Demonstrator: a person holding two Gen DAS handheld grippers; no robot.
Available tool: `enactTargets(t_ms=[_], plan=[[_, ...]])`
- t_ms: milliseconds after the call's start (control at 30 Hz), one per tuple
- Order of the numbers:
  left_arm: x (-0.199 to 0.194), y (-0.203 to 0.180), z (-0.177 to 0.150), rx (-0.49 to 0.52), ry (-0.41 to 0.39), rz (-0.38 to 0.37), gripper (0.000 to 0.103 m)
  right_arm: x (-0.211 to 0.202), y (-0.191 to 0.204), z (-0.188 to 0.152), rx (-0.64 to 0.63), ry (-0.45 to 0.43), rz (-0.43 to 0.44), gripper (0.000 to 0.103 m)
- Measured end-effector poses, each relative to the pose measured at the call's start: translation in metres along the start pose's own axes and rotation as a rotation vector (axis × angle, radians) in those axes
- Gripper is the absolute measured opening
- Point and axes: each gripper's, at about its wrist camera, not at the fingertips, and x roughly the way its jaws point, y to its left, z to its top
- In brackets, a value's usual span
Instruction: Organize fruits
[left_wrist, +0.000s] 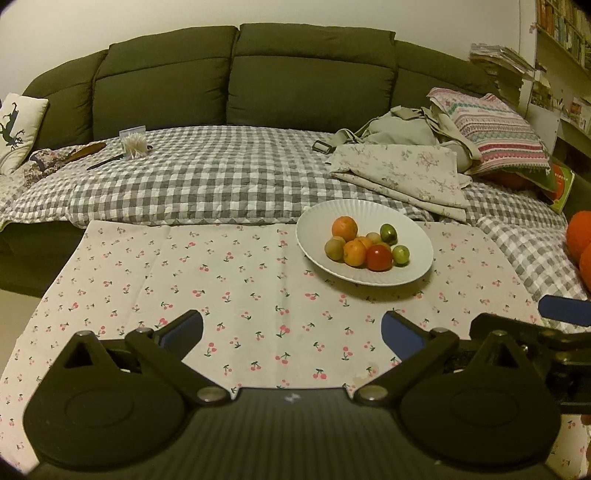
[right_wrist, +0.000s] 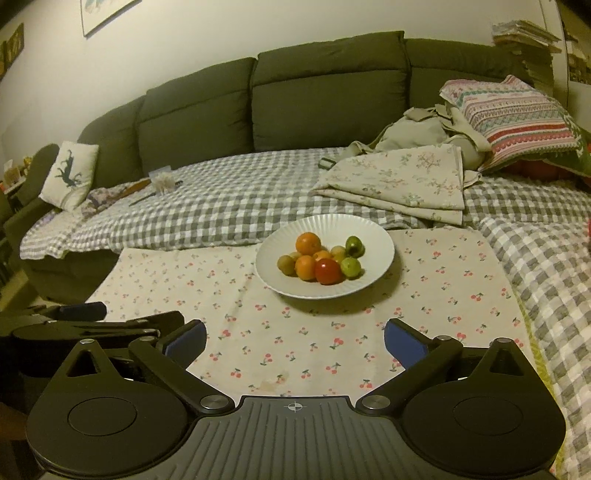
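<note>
Sofa: A dark green sofa fills the far side of the room at twelve o'clock, its seat draped in a grey checked blanket; folded cloth and a striped cushion are heaped at two o'clock.

Surface: A cherry-print cloth covers the surface in front of the sofa; the cloth lies loose, with fold lines, so a dragged dish could probably ruck it up.

Plate: A white ribbed plate sits on the cloth at one o'clock from the left tool, and at twelve o'clock from the right one. It holds all the fruit in one loose heap near its middle.

Fruit: Two oranges and at least one smaller orange fruit, a red tomato-like fruit at the front, and several small green and yellow fruits touch one another. Risk, as a judgement: lifting one from the heap may set its neighbours rolling over the shallow rim onto the cloth, perhaps off the surface.

Left tool: Spread wide, nothing between its blue pads, hovering over bare cloth well short of the plate.

Right tool: Also spread wide and empty, just beside the left tool, aimed at the plate.

Further hazards: The two tools sit close together and could knock each other if both reach in at once. Round, smooth skins may slip from flat pads; too hard a squeeze would likely bruise or burst the red fruit. No second dish for sorting is in view.
</note>
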Motion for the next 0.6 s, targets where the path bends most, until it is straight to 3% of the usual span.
enactTargets(t_ms=[600], plan=[[0.0036,-0.0006,-0.0003,0.023,0.000,-0.007,0.102,0.0036,0.0013,-0.0027,0.001,0.012,-0.009,0.103]])
